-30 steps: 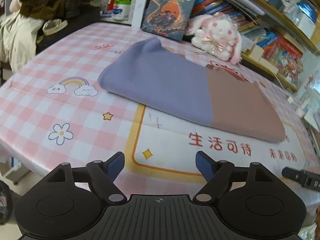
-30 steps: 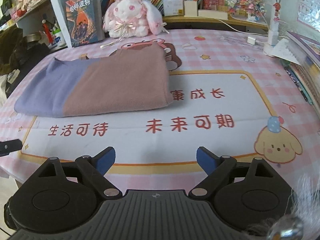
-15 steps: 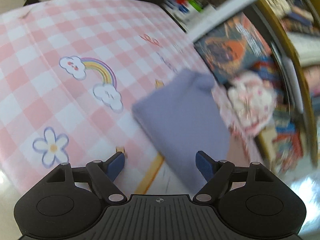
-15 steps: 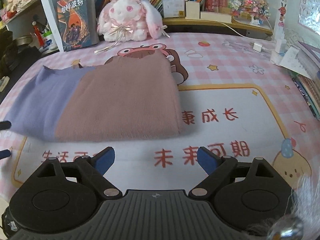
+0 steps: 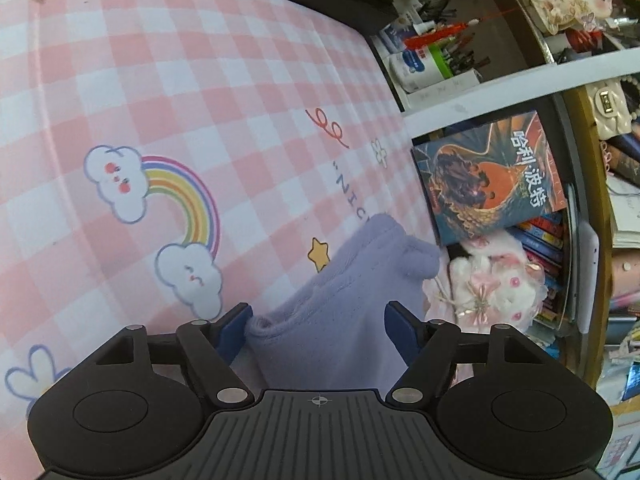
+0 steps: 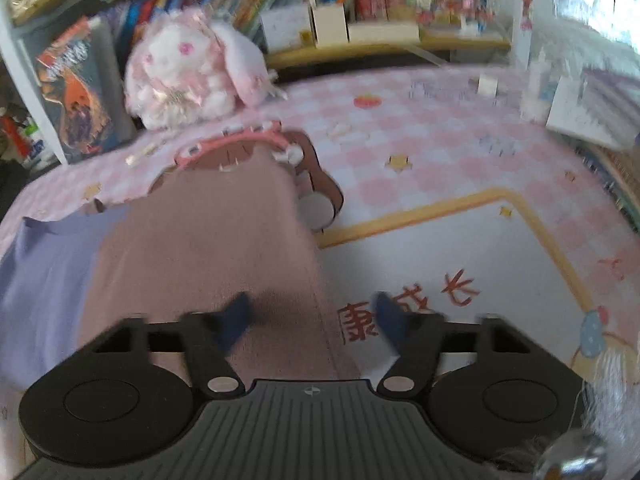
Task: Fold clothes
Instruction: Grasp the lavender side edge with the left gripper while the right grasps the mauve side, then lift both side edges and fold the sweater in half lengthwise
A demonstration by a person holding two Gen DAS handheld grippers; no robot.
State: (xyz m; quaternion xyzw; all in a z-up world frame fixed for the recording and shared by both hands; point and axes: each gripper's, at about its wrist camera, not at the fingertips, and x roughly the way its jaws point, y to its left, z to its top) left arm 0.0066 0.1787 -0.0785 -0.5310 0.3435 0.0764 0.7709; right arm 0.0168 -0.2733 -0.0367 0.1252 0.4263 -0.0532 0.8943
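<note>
A folded garment, lilac at one end [image 5: 340, 312] and dusty pink at the other [image 6: 208, 248], lies on the pink checked tablecloth [image 5: 160, 100]. My left gripper [image 5: 318, 326] is open, its blue fingers on either side of the lilac end's hemmed corner. My right gripper [image 6: 312, 320] is open over the pink end's right edge: the left finger [image 6: 236, 316] is above the cloth, the right finger [image 6: 388, 320] above the tablecloth. The right wrist view is blurred.
A pink and white plush rabbit [image 6: 188, 68] sits at the table's back edge beside an upright book [image 5: 492, 176]. Bookshelves [image 6: 360, 0] stand behind. A pen holder and a white tub [image 5: 420, 64] are at the back left. Books and paper [image 6: 592, 100] lie at the right.
Both grippers have moved in from the table's front edge to the garment's two ends. The left one swung round to the lilac end. Both stay open.
</note>
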